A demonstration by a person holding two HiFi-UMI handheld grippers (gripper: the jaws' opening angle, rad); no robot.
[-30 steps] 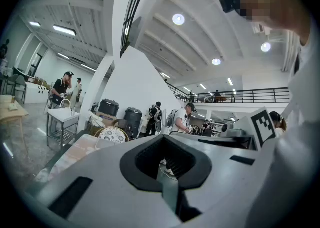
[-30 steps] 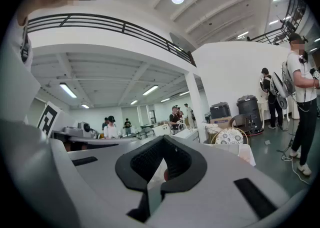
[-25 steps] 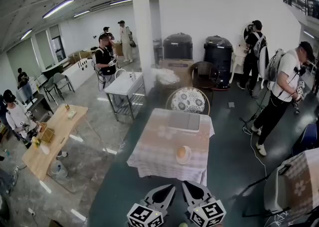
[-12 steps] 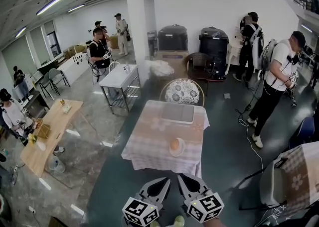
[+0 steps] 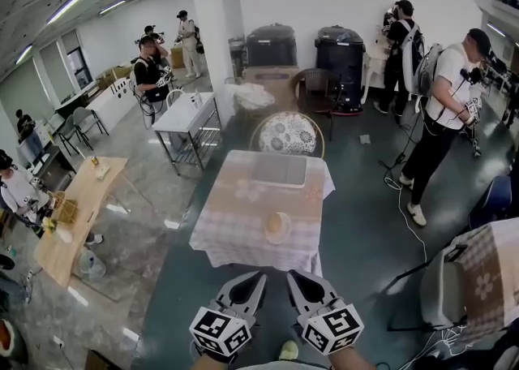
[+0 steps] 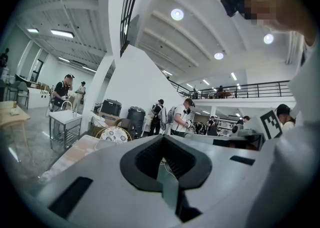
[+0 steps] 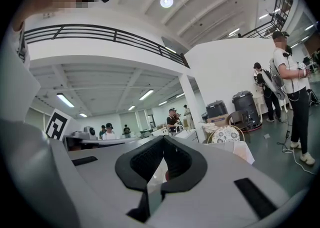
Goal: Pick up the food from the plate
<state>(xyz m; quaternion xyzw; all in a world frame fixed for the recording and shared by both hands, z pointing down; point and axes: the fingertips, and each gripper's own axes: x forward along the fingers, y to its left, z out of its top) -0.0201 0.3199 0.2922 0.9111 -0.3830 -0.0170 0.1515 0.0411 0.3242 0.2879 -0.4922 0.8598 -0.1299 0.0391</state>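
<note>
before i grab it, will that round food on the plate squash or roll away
The food looks like a pale rounded bun, so probably soft and light; a hard pinch may dent it. Its domed shape could let it roll or slide on the plate. The draped tablecloth underneath may let the plate shift.

The left gripper (image 5: pixel 255 282) and right gripper (image 5: pixel 295 281) are held low, side by side and just apart, both pointing level ahead. Each has its jaws together with nothing between them, and its marker cube sits nearest the body.
</note>
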